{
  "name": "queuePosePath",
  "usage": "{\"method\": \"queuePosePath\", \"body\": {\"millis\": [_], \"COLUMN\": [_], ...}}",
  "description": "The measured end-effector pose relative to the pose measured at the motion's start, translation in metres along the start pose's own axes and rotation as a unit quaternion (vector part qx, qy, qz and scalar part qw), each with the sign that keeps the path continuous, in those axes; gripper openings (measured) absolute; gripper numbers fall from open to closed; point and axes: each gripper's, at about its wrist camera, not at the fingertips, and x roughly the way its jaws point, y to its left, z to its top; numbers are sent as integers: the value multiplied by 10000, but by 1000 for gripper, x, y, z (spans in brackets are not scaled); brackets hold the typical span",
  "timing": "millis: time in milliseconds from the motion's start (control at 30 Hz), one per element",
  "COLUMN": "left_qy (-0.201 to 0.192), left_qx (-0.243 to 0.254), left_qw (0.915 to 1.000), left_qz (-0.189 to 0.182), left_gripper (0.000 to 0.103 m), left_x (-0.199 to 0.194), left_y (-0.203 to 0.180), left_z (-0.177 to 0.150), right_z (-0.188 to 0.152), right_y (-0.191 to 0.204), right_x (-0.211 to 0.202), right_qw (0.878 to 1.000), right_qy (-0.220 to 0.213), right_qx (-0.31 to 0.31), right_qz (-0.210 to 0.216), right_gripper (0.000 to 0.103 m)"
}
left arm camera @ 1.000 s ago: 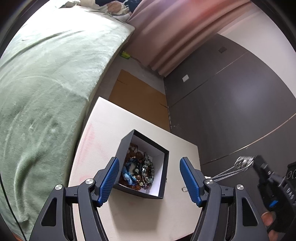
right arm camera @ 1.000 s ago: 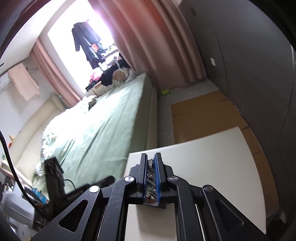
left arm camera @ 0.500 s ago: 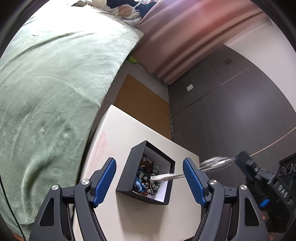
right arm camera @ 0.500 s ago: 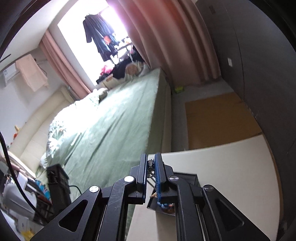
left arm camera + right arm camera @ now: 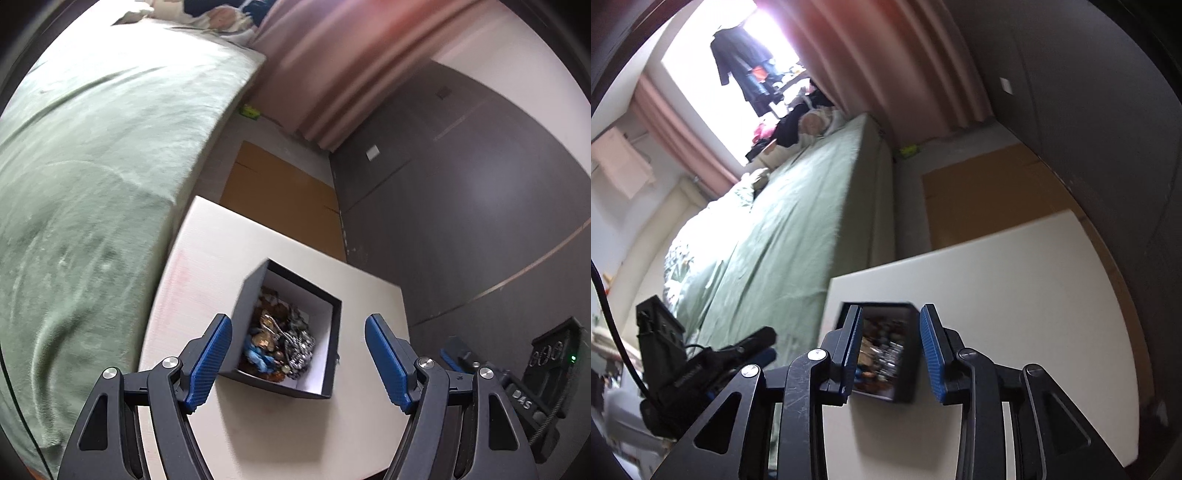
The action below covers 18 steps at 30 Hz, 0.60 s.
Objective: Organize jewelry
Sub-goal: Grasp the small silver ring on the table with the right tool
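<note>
A black open box [image 5: 334, 354] with a white lining stands on the cream table [image 5: 229, 258]. It holds a heap of jewelry [image 5: 280, 339]: beads, a blue piece and a silver bracelet on top. My left gripper [image 5: 297, 356] is open and empty, above the box. My right gripper [image 5: 890, 352] is open and empty, with the same box [image 5: 905, 391] and its jewelry [image 5: 882, 350] seen between its fingers. The right gripper's body shows at the lower right of the left wrist view [image 5: 524, 391].
A bed with a green cover [image 5: 92, 166] runs along the table's left side. A brown floor mat [image 5: 280, 195] lies beyond the table's far edge. Pink curtains [image 5: 332, 74] and a dark wall [image 5: 480, 184] stand behind. A small ring [image 5: 337, 359] lies right of the box.
My right gripper was shut on the silver bracelet and carried it over the box. It has opened, and the bracelet now lies in the box. The left gripper stayed open.
</note>
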Motion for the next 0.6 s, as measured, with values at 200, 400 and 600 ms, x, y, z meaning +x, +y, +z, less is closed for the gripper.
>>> {"method": "queuePosePath", "body": {"millis": [200, 400, 600], "left_qy": [148, 163, 183], "left_qx": [268, 328, 340], "left_qw": [9995, 9990, 9980], "left_qz": [89, 247, 496], "left_gripper": [75, 75, 75], "left_x": [17, 26, 32], "left_y": [-15, -17, -9], "left_z": [-11, -13, -8], "right_z": [-7, -16, -22], "right_y": [-35, -44, -48], "right_x": [16, 40, 66], "right_qw": [9989, 9963, 9929], "right_qy": [408, 840, 1156], "right_qx": [188, 83, -7], "right_qz": [-162, -181, -280], "right_gripper": [33, 33, 33]}}
